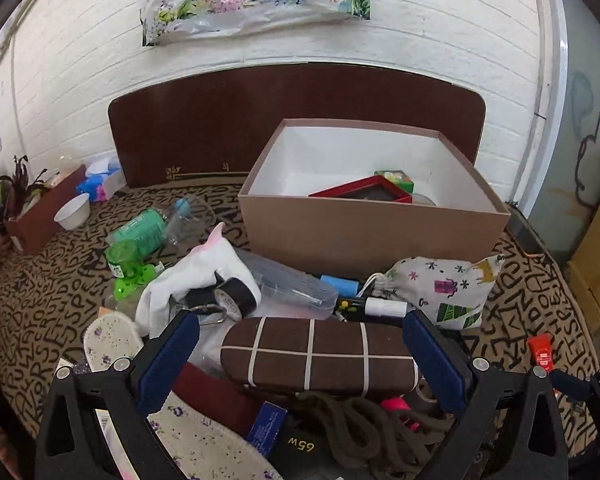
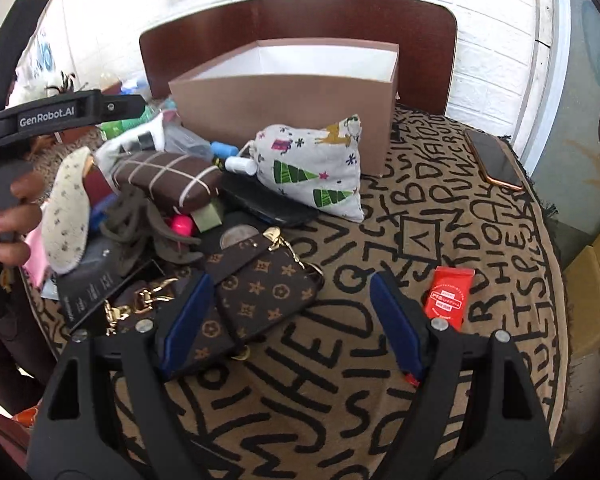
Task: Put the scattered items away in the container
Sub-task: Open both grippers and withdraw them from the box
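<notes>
Since the pile sits near and left of it, box [image 1: 374, 236]: stands far on the patterned cloth [image 2: 340, 360], top open; a red frame [image 1: 364, 192] and a green packet [image 1: 396, 179] already lie inside.
Brown case [image 1: 320, 354]: tops the pile, lying crosswise, so its short ends face the fingers.
Left tongs [image 1: 300, 364]: spread apart, one finger off each end of the case, likely lining up a grip; contact unclear.
Right tongs [image 2: 290, 320]: spread wide, holding nothing, low over the cloth; left finger over a brown purse [image 2: 260, 292].
Red packet [image 2: 449, 294]: lies alone, just right of the right tongs.
Cloth pouch [image 2: 316, 164]: leans against the box's near wall.
</notes>
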{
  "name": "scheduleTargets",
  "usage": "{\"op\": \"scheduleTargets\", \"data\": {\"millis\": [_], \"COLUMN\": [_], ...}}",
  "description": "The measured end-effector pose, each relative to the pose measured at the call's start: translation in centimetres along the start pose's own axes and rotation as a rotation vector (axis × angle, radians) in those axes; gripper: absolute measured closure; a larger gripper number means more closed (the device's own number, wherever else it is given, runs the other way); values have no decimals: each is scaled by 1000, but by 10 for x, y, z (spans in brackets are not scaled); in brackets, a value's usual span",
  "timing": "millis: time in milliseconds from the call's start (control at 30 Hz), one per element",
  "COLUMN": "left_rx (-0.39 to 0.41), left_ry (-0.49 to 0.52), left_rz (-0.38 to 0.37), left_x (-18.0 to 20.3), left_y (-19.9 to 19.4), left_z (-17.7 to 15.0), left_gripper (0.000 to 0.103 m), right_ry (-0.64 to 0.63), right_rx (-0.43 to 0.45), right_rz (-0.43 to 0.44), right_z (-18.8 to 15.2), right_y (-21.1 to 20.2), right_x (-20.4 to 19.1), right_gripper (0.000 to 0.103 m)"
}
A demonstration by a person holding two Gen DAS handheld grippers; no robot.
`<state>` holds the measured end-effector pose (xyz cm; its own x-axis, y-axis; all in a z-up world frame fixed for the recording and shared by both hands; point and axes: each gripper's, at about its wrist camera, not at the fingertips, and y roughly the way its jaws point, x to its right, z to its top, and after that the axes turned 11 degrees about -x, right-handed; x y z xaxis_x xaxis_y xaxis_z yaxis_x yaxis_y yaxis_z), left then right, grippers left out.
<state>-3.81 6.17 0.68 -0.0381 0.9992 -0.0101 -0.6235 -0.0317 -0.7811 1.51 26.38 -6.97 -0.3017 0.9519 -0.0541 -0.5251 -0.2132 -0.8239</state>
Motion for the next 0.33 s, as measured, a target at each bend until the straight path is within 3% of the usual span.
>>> {"op": "scheduleTargets", "data": {"millis": [333], "left_rx": [-12], "left_ry": [52], "left_rz": [23], "left_x": [12], "left_y": [1], "left_z": [-8], "left_gripper": [0], "right_ry": [15], "right_rx": [-22], "right_rz": [11], "right_z": [-3], "right_y": [9], "right_x": [0], "right_gripper": [21]}}
